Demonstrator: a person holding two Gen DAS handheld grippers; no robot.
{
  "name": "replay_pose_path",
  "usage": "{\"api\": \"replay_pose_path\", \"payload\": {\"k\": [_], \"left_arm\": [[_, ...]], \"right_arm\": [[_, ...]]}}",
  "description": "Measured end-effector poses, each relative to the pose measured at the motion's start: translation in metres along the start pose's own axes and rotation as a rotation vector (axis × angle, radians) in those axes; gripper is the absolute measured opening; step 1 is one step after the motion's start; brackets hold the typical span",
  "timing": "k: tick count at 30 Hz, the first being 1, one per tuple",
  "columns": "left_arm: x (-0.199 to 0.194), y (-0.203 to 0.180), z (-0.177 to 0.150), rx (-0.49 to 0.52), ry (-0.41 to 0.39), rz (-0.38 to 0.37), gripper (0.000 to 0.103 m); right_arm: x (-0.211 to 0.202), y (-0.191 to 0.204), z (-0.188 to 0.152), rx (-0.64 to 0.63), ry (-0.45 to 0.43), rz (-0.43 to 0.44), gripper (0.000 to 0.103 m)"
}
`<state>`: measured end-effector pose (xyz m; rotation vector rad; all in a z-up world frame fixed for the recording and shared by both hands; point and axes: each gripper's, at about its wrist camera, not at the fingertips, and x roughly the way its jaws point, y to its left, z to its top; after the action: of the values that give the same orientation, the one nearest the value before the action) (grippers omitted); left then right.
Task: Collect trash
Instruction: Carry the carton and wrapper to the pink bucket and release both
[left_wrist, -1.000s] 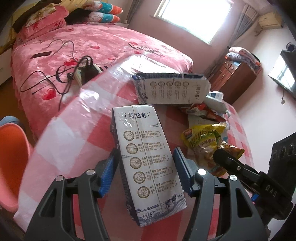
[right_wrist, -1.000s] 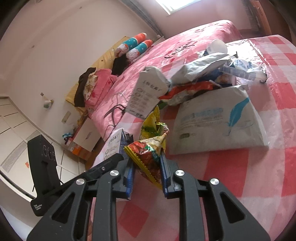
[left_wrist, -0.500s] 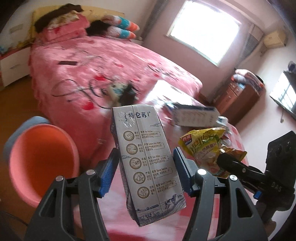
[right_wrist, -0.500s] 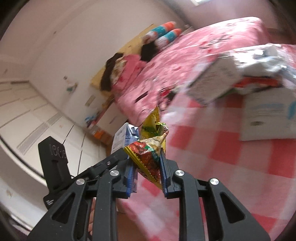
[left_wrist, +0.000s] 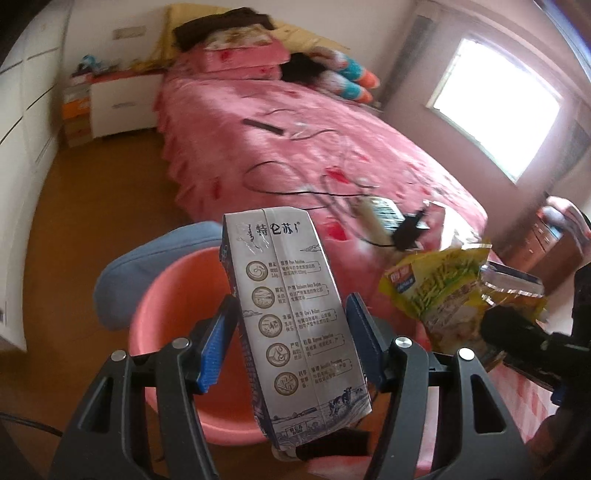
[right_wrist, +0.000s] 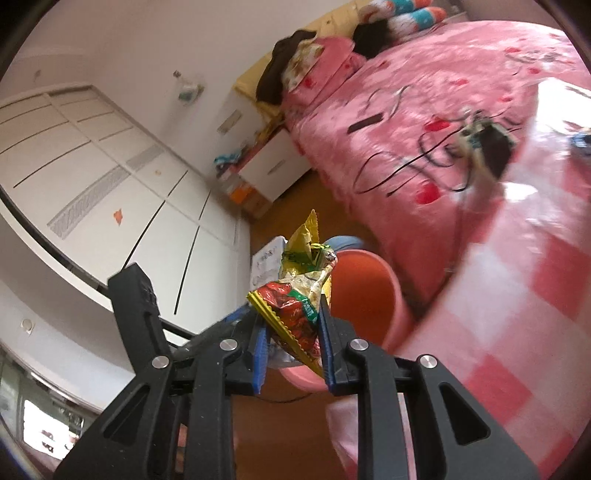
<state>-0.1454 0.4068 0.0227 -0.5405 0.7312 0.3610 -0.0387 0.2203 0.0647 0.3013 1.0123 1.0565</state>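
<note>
A milk carton (left_wrist: 295, 314) is pinched between the blue pads of the left tool (left_wrist: 291, 339), its printed grey face turned to the camera and its top end tilted slightly to the left. Below and behind the carton a pink bin (left_wrist: 173, 325) is seen standing on the wooden floor (left_wrist: 103, 192), with a blue seat (left_wrist: 147, 262) just behind its rim. In the same view, to the right, a yellow snack bag (left_wrist: 443, 291) is seen held in the right tool, of which only a dark finger shows. In the right wrist view the right tool (right_wrist: 291, 347) is pressed nearly together on crumpled wrappers (right_wrist: 295, 306): a red one low between the pads and the yellow bag (right_wrist: 306, 251) sticking up above it. Just left of the wrappers the top of the carton (right_wrist: 266, 266) is visible, and the black body of the left tool (right_wrist: 140, 314) stands beside it. The bin (right_wrist: 369, 302) lies directly behind the wrappers, close to the edge of the desk (right_wrist: 517, 295), which is covered in a pink checked cloth. Beyond, a bed (left_wrist: 295, 122) with a pink cover is seen, with black cables (left_wrist: 295, 184) strewn over it. White wardrobes (right_wrist: 92, 155) line the wall. Both views are somewhat blurred.
</note>
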Motion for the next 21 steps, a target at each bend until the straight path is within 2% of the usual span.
{"api": "replay_pose_path", "payload": {"k": [3,5,7,9,11,16,21], "left_arm": [[0.017,0.019,-0.003,-0.027,0.021,0.046,0.065],[0.025,0.028,-0.008,-0.041,0.034,0.082,0.074],[0.027,0.037,-0.012,-0.051,0.032,0.103,0.085],[0.026,0.04,-0.015,-0.043,0.026,0.121,0.085],[0.022,0.042,-0.019,-0.024,0.018,0.133,0.085],[0.005,0.035,-0.028,0.026,-0.067,0.079,0.085],[-0.01,0.013,-0.035,0.126,-0.079,0.055,0.085]], "right_arm": [[0.031,0.0,0.0,-0.012,0.039,-0.068,0.034],[0.039,-0.006,-0.005,0.0,0.056,-0.088,0.046],[0.034,-0.009,-0.012,-0.001,0.035,-0.132,0.06],[0.024,-0.007,-0.017,-0.024,0.0,-0.182,0.064],[0.006,-0.01,-0.022,-0.034,-0.046,-0.23,0.073],[-0.038,-0.017,-0.036,-0.047,-0.135,-0.334,0.077],[-0.073,-0.021,-0.061,-0.067,-0.178,-0.411,0.08]]}}
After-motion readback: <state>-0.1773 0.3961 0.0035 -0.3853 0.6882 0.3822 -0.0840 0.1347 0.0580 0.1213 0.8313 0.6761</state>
